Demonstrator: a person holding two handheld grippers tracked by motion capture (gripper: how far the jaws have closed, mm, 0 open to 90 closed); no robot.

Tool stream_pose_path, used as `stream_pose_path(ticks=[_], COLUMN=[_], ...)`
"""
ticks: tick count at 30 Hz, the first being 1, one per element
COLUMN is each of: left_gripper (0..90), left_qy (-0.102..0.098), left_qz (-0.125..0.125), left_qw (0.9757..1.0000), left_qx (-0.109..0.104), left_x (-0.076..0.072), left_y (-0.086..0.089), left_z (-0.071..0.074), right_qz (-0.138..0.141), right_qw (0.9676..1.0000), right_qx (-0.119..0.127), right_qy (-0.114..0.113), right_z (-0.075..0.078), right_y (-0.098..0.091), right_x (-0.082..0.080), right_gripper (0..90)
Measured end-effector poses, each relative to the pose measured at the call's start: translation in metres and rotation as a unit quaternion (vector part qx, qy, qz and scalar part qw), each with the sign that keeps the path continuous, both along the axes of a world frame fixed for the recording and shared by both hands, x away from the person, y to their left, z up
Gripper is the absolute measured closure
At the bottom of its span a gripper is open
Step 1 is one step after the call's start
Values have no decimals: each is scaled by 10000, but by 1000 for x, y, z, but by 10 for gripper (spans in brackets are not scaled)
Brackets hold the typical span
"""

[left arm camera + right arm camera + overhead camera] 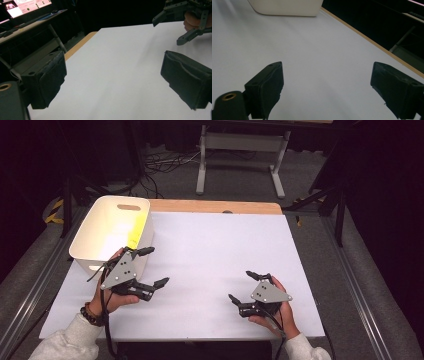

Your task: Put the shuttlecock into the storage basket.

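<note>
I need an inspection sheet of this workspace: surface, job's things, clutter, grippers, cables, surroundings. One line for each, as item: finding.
Surface: white table top with a wooden strip along the far edge, bare in the middle.
Job's things: white bin at the far left corner, yellow glow inside.
Clutter: nothing seen.
Grippers: left gripper open, beside the bin; right gripper open, near the front right edge; both hold nothing.
Cables: a black cable trails from the left gripper; more cables lie on the floor behind.
Surroundings: dark room, grey table frame behind.

Cream-white bin (95, 240) with a yellow glow inside, on a white table (220, 255) edged in light wood
</note>
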State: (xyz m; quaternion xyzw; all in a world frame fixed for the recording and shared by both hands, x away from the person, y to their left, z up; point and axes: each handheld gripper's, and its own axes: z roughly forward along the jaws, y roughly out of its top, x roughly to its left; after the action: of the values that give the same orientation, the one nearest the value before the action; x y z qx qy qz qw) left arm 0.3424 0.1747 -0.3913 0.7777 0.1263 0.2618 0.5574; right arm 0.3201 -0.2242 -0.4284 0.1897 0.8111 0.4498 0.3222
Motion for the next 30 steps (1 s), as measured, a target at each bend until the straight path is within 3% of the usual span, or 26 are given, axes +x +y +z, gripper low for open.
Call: stream_pose_path(ticks=[18, 28, 30], left_gripper=[80, 82, 83], left_qy=[142, 159, 268], left_qz=[66, 198, 210], left_qw=[9998, 9991, 9991], left_qx=[131, 327, 252], left_x=[-4, -12, -14], left_y=[6, 16, 19], left_z=[-27, -46, -51], right_qz=[-30, -33, -28], right_qw=[10000, 10000, 10000], right_qx=[-15, -10, 12], right_qy=[0, 8, 11], right_z=[-2, -3, -3], right_y=[1, 0, 0], right_x=[-4, -6, -6], right_gripper=[120, 120, 120])
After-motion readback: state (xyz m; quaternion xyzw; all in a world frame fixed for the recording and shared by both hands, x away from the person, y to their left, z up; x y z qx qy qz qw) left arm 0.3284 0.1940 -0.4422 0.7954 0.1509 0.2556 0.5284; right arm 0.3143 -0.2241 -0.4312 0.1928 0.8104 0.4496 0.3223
